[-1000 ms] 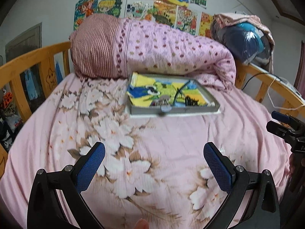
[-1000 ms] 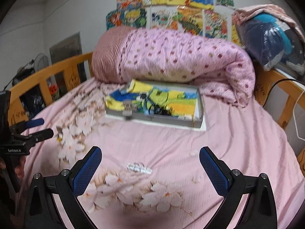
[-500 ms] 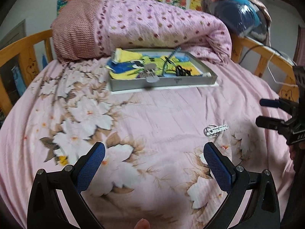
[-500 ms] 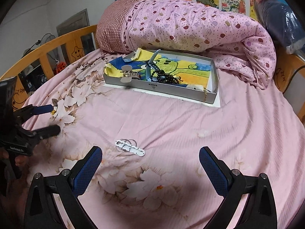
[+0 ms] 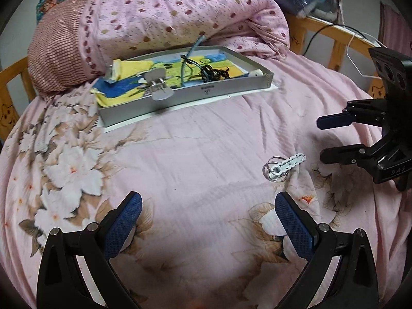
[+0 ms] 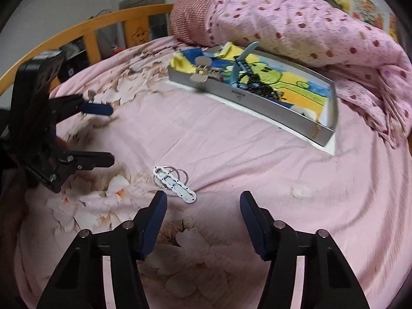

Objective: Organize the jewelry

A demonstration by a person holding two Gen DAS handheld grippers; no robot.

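On the pink floral bed (image 5: pixel 195 159), the left tool (image 5: pixel 208 220) hovers low with its blue pads spread wide and nothing between them. Beyond it, near the rolled quilt (image 5: pixel 180 18), sits a grey tray (image 5: pixel 206 91) holding a hair clip (image 5: pixel 157 87), a blue strap and dark beads (image 5: pixel 215 73). Further right, a white earring holder (image 5: pixel 283 166) with metal hoops lies flat on the sheet, just ahead of the right tool (image 6: pixel 203 212), whose fingers (image 6: pixel 154 216) stand well apart, holding nothing, the holder near its left pad.
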